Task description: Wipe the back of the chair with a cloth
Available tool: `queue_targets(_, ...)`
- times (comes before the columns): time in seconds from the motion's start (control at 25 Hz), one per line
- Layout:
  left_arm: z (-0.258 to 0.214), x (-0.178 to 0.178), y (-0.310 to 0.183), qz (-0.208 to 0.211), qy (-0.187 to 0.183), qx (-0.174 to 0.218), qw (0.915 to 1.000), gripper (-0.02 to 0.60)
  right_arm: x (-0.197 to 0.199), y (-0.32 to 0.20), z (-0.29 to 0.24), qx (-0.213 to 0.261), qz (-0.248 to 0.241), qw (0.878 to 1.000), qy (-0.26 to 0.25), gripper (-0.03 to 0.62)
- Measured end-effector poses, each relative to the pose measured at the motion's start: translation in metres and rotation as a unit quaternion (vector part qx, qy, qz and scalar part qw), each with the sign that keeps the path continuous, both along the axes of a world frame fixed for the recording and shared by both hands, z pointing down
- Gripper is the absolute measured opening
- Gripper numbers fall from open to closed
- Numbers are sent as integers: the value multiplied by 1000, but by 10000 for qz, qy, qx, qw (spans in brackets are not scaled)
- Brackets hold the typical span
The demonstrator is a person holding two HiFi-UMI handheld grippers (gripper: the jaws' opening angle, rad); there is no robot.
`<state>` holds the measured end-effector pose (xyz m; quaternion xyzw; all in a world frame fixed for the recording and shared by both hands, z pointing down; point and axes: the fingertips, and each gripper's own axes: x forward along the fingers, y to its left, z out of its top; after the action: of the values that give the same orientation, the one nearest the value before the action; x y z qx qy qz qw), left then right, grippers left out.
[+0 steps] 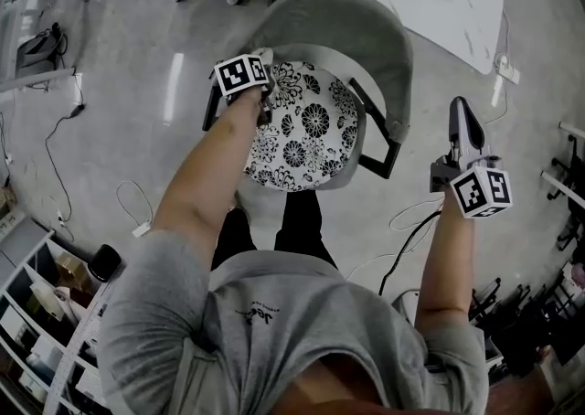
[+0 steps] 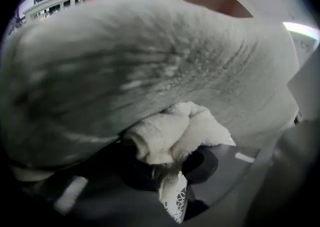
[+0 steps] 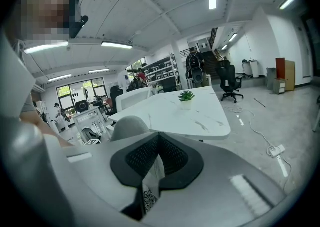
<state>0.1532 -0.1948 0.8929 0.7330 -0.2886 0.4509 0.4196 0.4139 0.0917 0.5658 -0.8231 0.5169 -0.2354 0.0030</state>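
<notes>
My left gripper [image 2: 165, 168] clamps the white cloth [image 2: 172, 131] against the grey chair back [image 2: 150, 56], which fills its view. My right gripper [image 3: 159, 156], jaws together and empty, hangs apart on the right, facing the white table [image 3: 185, 113] behind, with its potted plant [image 3: 186, 96].

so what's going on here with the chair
A person stands over a grey chair with a gripper in each hand. The left gripper is shut on a white cloth and holds it against the chair's padded back, at the end on the person's left. The right gripper is out to the chair's other side, fingers together with nothing between them, facing the white table. Only the left one is doing the wiping.
</notes>
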Motion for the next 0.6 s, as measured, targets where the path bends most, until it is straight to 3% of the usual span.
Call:
queue_targets(0.32,9,55,8,713,-206,240,9970,144,32,36,13,0,244,9997,-52,5)
queue_targets(0.6,10,118,46,1552,-184,324,9872,144,57,67,16,23,448,9990,-22,5)
